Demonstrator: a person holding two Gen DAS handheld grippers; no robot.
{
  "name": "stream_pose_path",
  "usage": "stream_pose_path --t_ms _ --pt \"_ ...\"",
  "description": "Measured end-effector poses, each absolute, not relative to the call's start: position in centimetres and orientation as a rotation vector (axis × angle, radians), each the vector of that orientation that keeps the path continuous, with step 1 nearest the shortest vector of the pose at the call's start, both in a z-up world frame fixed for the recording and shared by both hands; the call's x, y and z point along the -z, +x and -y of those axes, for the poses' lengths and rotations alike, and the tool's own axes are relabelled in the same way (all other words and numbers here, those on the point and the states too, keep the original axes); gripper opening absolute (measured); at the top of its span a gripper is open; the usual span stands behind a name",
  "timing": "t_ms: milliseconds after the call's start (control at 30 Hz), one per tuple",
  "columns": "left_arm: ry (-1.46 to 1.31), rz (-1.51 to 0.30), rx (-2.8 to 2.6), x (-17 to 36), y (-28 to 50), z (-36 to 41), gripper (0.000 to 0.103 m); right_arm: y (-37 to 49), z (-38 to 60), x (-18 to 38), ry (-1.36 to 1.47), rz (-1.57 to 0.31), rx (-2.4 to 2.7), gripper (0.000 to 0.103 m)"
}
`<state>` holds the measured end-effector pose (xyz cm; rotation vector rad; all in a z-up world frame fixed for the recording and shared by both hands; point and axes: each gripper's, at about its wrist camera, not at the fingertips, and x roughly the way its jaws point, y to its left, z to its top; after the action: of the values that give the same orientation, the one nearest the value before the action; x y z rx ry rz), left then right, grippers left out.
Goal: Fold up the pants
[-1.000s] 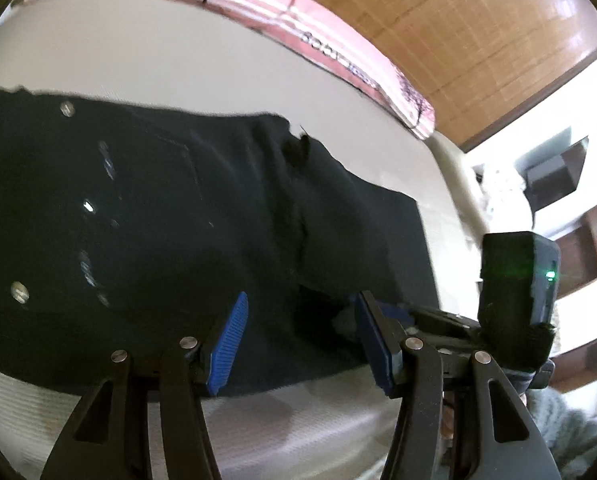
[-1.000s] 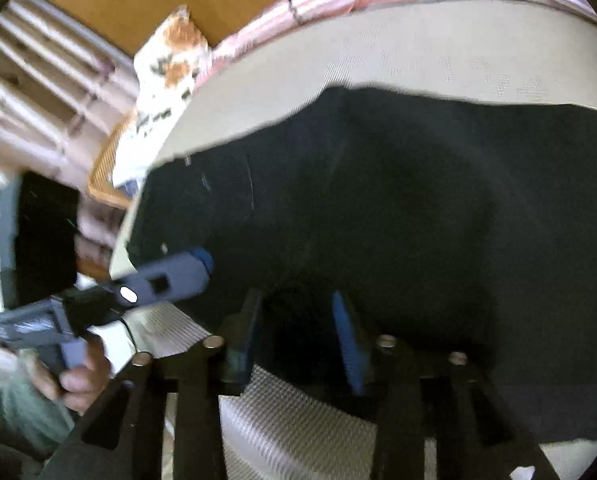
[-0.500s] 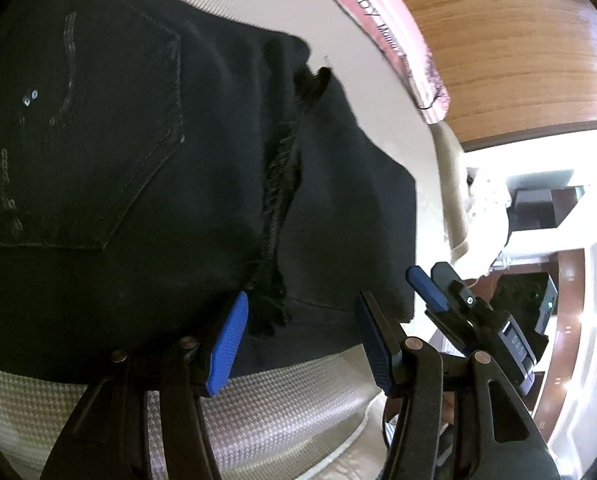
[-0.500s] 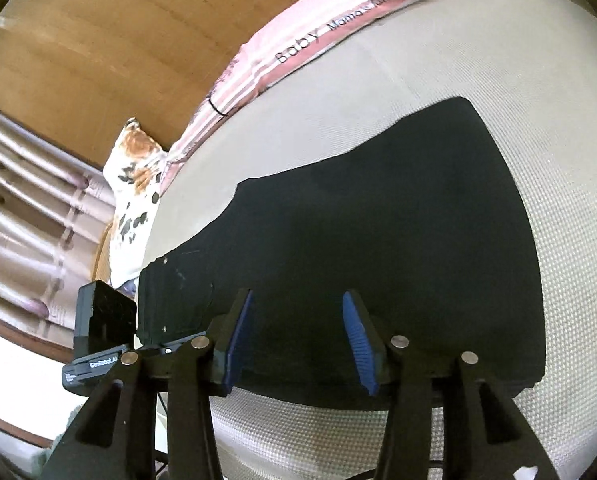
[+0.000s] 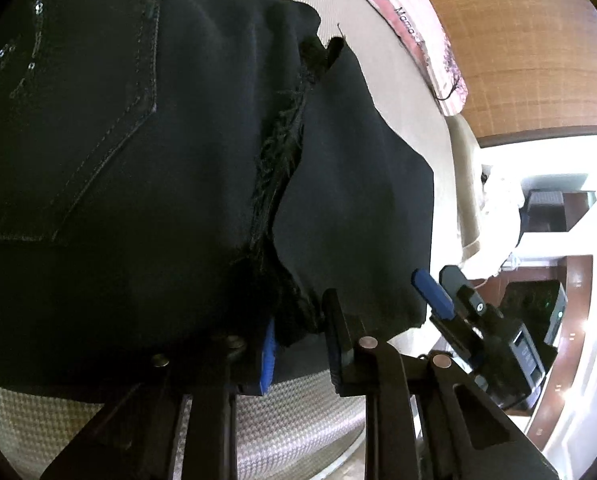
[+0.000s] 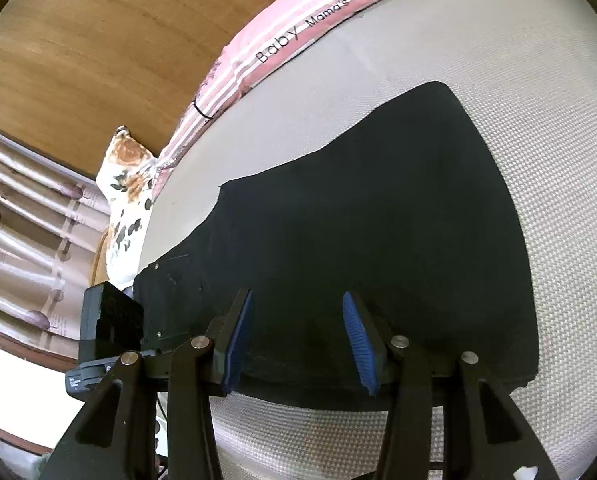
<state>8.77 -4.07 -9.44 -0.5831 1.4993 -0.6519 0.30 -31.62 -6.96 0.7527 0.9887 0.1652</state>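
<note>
Pants (image 5: 158,184), black, lie spread flat on the bed (image 6: 558,128), reaching its near edge. At that edge the left tool (image 5: 298,338) has just been closing, its jaws now narrow and pinching the frayed fabric there. Further right along the same edge, the right tool (image 6: 298,340) stands half open over the pants, gripping nothing.

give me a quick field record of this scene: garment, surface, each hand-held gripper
garment: black pants, spread flat, back pocket up
surface: beige woven mat
left hand-held gripper: jaws just closed, pinching the frayed near edge of the pants
right hand-held gripper: open, jaws astride the near edge, not pressing
background: pink striped cloth, floral pillow
</note>
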Motion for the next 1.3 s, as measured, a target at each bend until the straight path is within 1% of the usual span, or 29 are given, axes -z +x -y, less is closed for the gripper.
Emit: stream_pose_path --t_ms 167,200,267,433,467,633,733,867,1100,1200,1233,1267,1300 --pt "-0.586 -1.482 0.631 9.2 9.2 3.9 0.021 0.2 31.8 7.3 0.731 -1.017 -0.125 0.044" --pt "-0.578 -1.463 0.624 9.0 9.0 3.5 0.013 0.2 31.8 7.3 0.725 -1.027 -0.115 0.044" --pt "-0.557 -1.437 0.628 8.5 8.8 3.5 0.009 0.1 31.9 7.4 0.713 -1.037 -0.098 0.044" --pt "-0.428 -1.345 0.635 6.2 7.0 3.5 0.007 -0.4 32.2 7.0 0.665 -1.056 -0.069 0.045" --pt "-0.405 -1.334 0.63 6.1 6.8 3.5 0.007 -0.5 32.1 7.0 0.656 -1.06 -0.069 0.046" --pt "-0.359 -1.364 0.59 7.7 6.8 3.2 0.007 -0.6 31.6 8.6 0.629 -1.107 -0.074 0.047" --pt "-0.287 -1.353 0.574 8.1 6.8 3.9 0.009 -0.3 31.0 8.5 0.583 -1.112 -0.075 0.047" --pt "-0.181 -1.321 0.553 6.9 6.6 4.3 0.021 0.0 31.1 7.7 0.564 -1.109 -0.097 0.048" --pt "-0.011 -1.093 0.467 3.4 7.7 4.0 0.024 3.2 33.2 4.7 0.396 -0.987 0.0 0.048" --pt "0.029 -1.027 0.499 2.8 8.7 5.6 0.03 5.4 34.1 4.9 0.329 -0.973 0.054 0.048" --pt "0.044 -1.007 0.514 2.8 9.2 6.4 0.031 6.2 34.4 5.2 0.314 -0.979 0.064 0.046" --pt "0.052 -0.995 0.527 2.9 9.6 7.2 0.031 6.9 34.7 5.6 0.305 -0.988 0.073 0.041" --pt "0.059 -0.985 0.538 3.1 10.1 7.8 0.031 7.5 35.0 5.9 0.302 -0.996 0.084 0.039"
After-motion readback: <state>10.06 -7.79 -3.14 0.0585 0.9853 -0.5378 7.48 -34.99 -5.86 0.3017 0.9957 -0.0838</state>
